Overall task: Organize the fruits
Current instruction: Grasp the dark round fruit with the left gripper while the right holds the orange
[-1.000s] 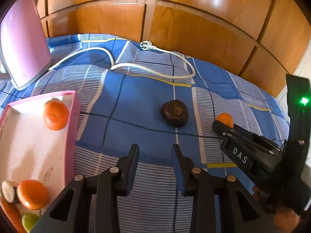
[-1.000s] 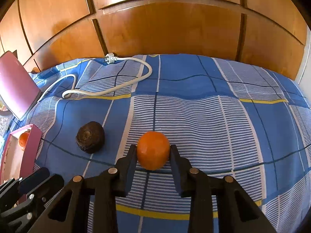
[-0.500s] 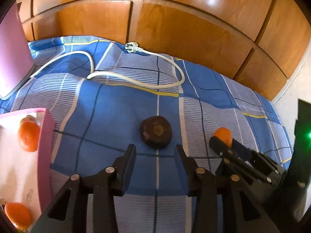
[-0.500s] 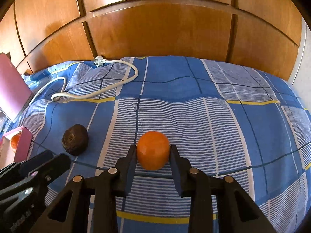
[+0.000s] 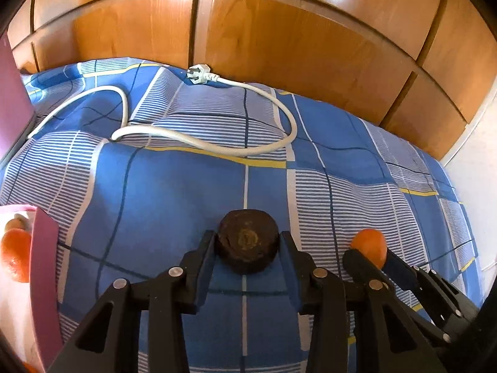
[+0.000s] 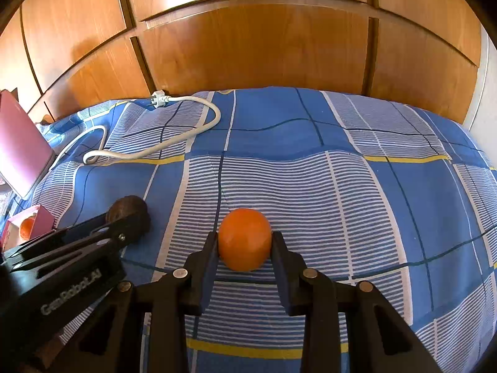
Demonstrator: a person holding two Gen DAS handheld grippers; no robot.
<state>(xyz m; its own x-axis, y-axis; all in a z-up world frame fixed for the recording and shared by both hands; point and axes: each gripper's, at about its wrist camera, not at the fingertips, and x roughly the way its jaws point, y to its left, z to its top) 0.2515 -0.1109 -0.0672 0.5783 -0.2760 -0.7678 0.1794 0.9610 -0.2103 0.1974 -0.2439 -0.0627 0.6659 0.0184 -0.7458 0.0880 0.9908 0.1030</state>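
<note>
A dark brown round fruit (image 5: pixel 247 241) lies on the blue checked bedspread (image 5: pixel 186 192), between the two fingers of my left gripper (image 5: pixel 247 242), which touch its sides. It also shows in the right wrist view (image 6: pixel 129 209), partly behind the left gripper (image 6: pixel 124 227). My right gripper (image 6: pixel 244 242) is shut on an orange (image 6: pixel 244 239); the orange (image 5: pixel 369 247) and the right gripper (image 5: pixel 368 256) show at the right of the left wrist view. A pink tray (image 5: pixel 43 267) at the left holds an orange (image 5: pixel 15 258).
A white power cable with plug (image 5: pixel 198 74) loops across the far part of the bed. Wooden wardrobe doors (image 5: pixel 279 40) stand behind the bed. A pink lid (image 6: pixel 21 149) leans at the far left. A white wall (image 5: pixel 478 171) is at the right.
My left gripper has moved forward and right from beside the tray until the dark fruit sits between its fingers. The right gripper stays shut on the orange.
</note>
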